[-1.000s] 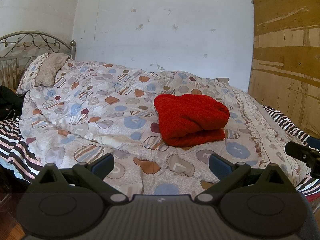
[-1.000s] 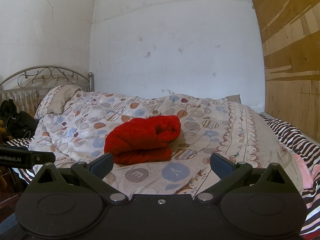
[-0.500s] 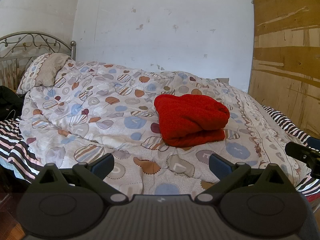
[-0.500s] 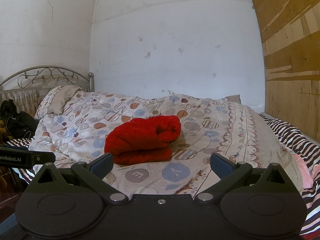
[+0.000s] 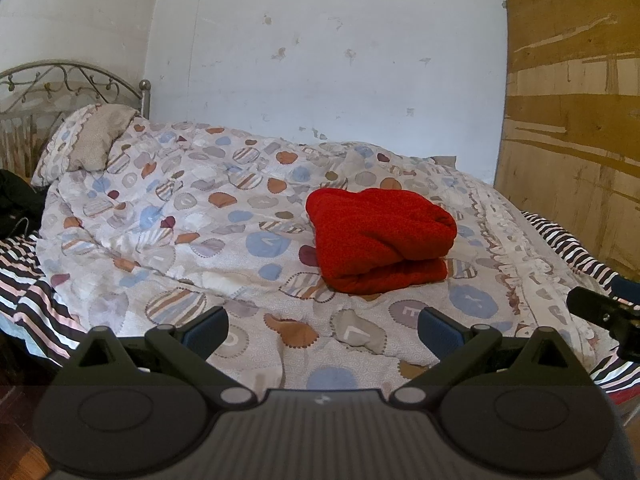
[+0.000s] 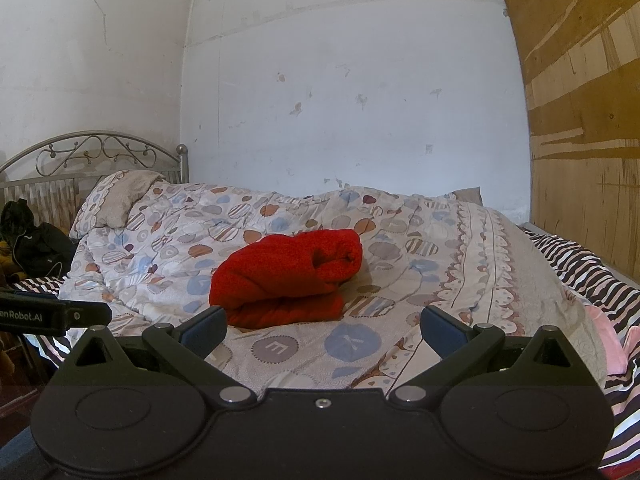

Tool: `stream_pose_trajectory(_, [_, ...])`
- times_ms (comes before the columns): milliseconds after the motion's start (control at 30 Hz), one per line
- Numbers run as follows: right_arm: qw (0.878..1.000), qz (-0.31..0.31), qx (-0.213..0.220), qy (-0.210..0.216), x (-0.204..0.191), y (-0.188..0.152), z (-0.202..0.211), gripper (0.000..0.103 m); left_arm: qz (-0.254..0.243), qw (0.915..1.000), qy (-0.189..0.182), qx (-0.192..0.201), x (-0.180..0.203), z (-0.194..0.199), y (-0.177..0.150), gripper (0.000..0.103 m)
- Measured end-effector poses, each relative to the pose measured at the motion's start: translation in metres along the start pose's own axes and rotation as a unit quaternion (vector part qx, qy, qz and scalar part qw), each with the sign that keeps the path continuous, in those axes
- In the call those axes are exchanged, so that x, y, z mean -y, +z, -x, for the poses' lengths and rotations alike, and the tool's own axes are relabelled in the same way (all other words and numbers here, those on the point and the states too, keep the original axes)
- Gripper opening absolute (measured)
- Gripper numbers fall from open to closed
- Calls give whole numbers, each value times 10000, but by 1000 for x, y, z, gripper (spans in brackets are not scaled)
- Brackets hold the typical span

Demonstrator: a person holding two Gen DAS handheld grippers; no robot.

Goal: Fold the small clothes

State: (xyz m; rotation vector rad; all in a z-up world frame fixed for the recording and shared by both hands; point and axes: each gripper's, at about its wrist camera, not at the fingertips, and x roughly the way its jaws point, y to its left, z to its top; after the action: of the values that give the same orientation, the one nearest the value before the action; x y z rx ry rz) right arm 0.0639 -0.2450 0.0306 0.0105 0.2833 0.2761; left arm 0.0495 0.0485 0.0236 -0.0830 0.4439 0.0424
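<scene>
a red garment (image 5: 380,236) lies folded into a thick bundle on the patterned quilt (image 5: 192,232) of a bed, roughly in the middle of the quilt and a little toward the side with the scalloped border. it rests in layers, a rounded upper fold over a flatter lower one, with the rolled end facing the wooden board (image 5: 572,120) that stands at the foot-side edge of the bed. nothing touches it.

the left gripper (image 5: 322,326) hangs above the near edge of the bed with its two blue-padded fingers (image 5: 206,326) spread wide and nothing between them; the garment sits well beyond the tips, apart from them. the right gripper (image 6: 324,326) is likewise released, fingers (image 6: 444,328) wide apart and bare, held over the near edge of the quilt with the garment (image 6: 286,276) just past its left finger in that view, not in contact. in the left view a black part of the right gripper shows at the right edge; in the right view a black bar with white lettering shows at the left edge.

a pillow (image 6: 116,204) leans at the head of the bed against a metal headboard (image 6: 96,152). a striped sheet (image 6: 580,268) shows beyond the quilt's border, and dark clothing (image 6: 36,248) is heaped beside the head end. a scuffed white wall (image 6: 340,100) runs behind the bed.
</scene>
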Motion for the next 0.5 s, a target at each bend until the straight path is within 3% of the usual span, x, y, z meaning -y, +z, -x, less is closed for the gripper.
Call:
stream_pose_trajectory(133, [10000,-7,-2,-3,0,0,0,103,144,9999,-13,-50,-4,2,-2,103])
stream_pose_trajectory(333, [10000,-4,-4,2,1,1,0,103,-5,9991,356,-245,2,-1,-2,103])
stream_pose_trajectory(500, [10000,-9,-3,0,0,0,-1,103,77,9990,334,-303,1,-3,0,103])
